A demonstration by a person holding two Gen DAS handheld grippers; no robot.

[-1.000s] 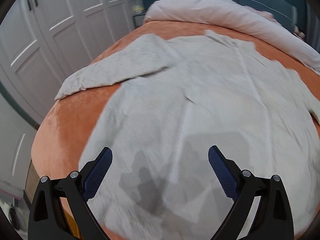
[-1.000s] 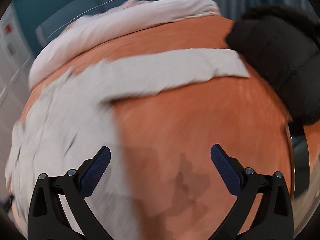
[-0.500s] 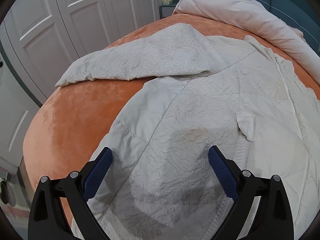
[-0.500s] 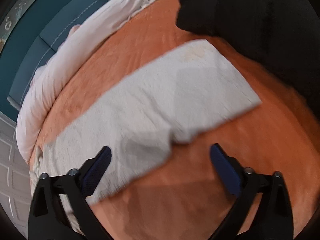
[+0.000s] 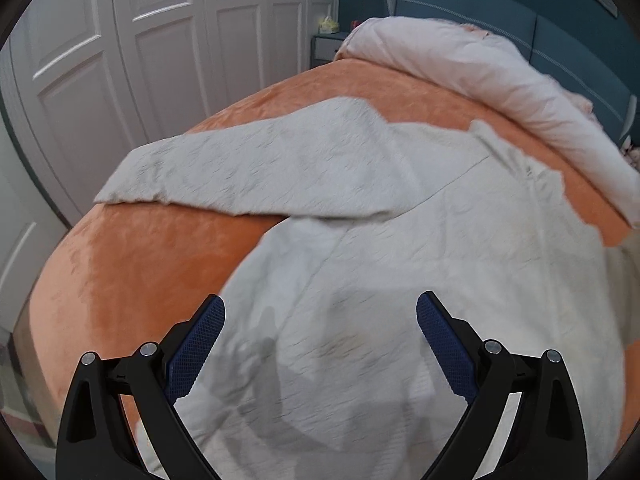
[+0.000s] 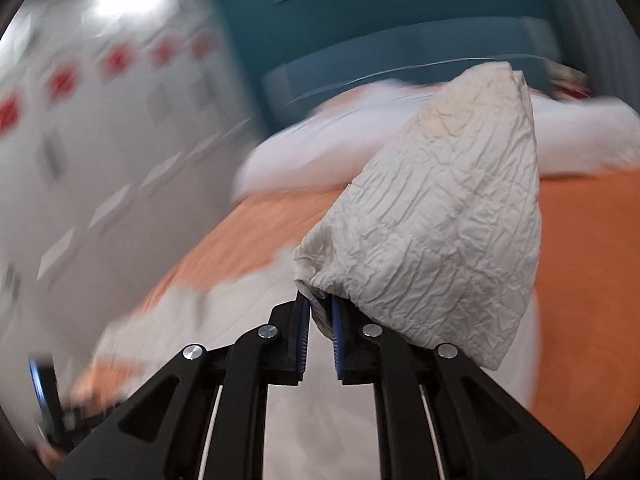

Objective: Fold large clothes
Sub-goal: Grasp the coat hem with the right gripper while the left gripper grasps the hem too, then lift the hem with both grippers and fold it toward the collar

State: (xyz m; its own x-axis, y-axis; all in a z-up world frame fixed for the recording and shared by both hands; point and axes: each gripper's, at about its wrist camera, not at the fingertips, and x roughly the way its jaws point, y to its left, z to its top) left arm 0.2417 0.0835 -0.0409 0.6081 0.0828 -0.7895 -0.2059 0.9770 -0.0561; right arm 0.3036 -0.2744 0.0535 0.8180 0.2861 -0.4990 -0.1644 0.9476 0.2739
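Observation:
A cream crinkled jacket [image 5: 420, 248] lies spread on the orange bedspread [image 5: 132, 264], one sleeve [image 5: 248, 168] stretched out to the left. My left gripper [image 5: 320, 332] hovers over the jacket's lower body, open, nothing between its blue pads. In the right wrist view my right gripper [image 6: 320, 320] is closing, and its pads pinch the cuff of the other sleeve [image 6: 440, 216], which stands lifted in front of the camera. The rest of the jacket [image 6: 200, 320] shows blurred below.
A pale rolled duvet [image 5: 480, 72] lies along the head of the bed before a teal headboard [image 5: 520, 28]. White wardrobe doors [image 5: 120, 60] stand to the left. A nightstand [image 5: 324, 46] sits in the corner. The bed's left edge drops to the floor [image 5: 16, 380].
My right gripper closed on the sleeve cuff and lifted it off the bed, its view swinging upward. My left gripper shifted across the jacket toward the left sleeve side, staying open.

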